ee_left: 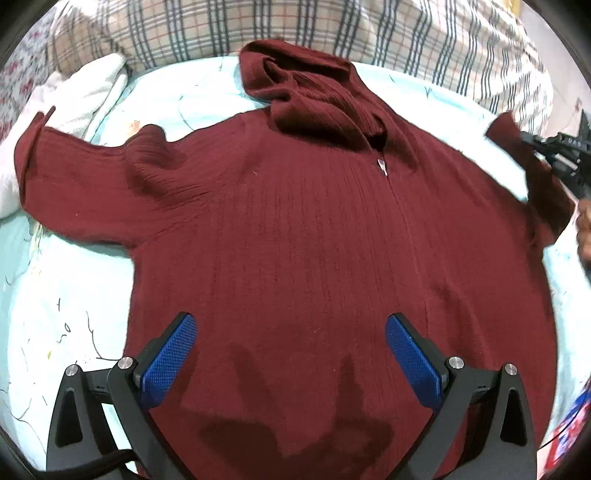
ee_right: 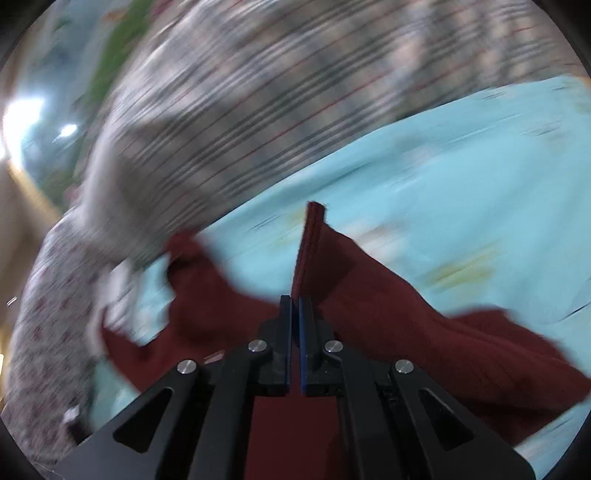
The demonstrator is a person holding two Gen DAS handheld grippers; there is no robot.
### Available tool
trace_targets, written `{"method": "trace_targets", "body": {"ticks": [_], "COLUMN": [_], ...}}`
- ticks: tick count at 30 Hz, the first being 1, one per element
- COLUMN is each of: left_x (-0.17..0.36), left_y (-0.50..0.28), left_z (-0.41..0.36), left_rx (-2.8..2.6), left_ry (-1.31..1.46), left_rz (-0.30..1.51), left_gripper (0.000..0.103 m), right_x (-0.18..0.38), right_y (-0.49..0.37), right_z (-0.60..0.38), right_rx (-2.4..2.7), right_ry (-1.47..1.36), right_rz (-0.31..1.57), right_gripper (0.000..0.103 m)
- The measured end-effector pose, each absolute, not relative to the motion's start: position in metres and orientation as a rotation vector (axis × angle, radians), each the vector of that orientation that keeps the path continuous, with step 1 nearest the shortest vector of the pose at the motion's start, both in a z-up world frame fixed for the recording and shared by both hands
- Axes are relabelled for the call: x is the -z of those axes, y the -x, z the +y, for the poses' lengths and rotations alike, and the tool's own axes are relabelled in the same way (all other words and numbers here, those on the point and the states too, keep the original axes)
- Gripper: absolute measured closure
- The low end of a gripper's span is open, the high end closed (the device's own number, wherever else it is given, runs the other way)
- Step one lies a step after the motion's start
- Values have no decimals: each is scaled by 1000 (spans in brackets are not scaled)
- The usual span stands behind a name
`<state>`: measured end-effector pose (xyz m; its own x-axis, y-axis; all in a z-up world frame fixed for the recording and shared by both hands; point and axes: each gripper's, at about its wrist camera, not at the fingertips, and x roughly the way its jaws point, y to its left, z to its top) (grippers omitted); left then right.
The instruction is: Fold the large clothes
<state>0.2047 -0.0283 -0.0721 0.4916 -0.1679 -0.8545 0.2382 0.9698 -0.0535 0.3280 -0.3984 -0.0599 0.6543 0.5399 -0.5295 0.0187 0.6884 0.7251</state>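
The left tongs (ee_left: 291,354) stood wide apart with nothing between the blue pads (ee_left: 168,358), hovering above the lower front of a maroon ribbed zip-up sweater (ee_left: 295,240) that lay face up and mostly flat on a bed covered with a pale blue printed sheet (ee_left: 66,295). The right tongs (ee_right: 295,306) were clamped narrow on the cuff (ee_right: 308,243) of the sweater's sleeve, a thin edge of maroon knit standing up out of the closed pads while the rest of the sleeve draped away to both sides above the sheet. In the left wrist view those right tongs (ee_left: 532,142) showed at the far right edge, gripping that sleeve. The other sleeve (ee_left: 74,173) stretched out to the left, its cuff reaching a white pillow (ee_left: 74,96). The collar (ee_left: 306,88) was bunched at the top, the zipper pull (ee_left: 382,166) just below it. A plaid blanket (ee_left: 258,29) lay heaped beyond the sweater.
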Motion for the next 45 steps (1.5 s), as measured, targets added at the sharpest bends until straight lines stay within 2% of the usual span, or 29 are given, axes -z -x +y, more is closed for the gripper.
{"method": "trace_targets", "body": {"ticks": [8, 15, 22, 25, 27, 30, 31, 32, 33, 34, 35, 39, 41, 44, 45], "left_x": [65, 67, 73, 81, 89, 96, 96, 95, 96, 95, 93, 50, 49, 70, 74], "left_y": [-217, -229, -265, -293, -311, -334, -339, -343, -347, -349, -348, -316, -319, -329, -329], "left_z": [21, 48, 49, 43, 36, 20, 15, 9, 3, -2, -4, 10, 24, 39, 41], "left_rx": [282, 346, 413, 426, 432, 431, 436, 445, 454, 465, 466, 315, 248, 238, 237], "left_ry": [136, 188, 263, 282, 272, 218, 200, 180, 163, 146, 137, 88, 100, 141, 149], "left_rz": [1015, 993, 1003, 1023, 1048, 1056, 1048, 1039, 1035, 1033, 1026, 786, 773, 849, 854], "left_gripper": [1, 2, 2, 2, 6, 20, 34, 56, 70, 101, 99, 99, 99, 99, 99], "right_x": [56, 79, 92, 85, 79, 72, 70, 69, 69, 69, 70, 72, 73, 87, 93], "right_y": [-336, -342, -336, -322, -306, -279, -268, -258, -247, -238, -231, -203, -196, -205, -212], "right_z": [-208, -102, -84, -113, -137, -174, -187, -199, -212, -222, -232, -280, -307, -336, -340], "right_rx": [-706, -843, -844, -799, -747, -661, -631, -598, -562, -532, -494, -311, -201, -83, -63], "right_ry": [-845, -857, -828, -835, -835, -856, -866, -875, -884, -894, -907, -912, -890, -875, -862], "right_rz": [869, 971, 1071, 1018, 979, 936, 921, 911, 898, 888, 882, 843, 836, 894, 918], "right_gripper": [100, 100, 96, 96, 96, 96, 96, 96, 96, 96, 96, 96, 96, 95, 91]}}
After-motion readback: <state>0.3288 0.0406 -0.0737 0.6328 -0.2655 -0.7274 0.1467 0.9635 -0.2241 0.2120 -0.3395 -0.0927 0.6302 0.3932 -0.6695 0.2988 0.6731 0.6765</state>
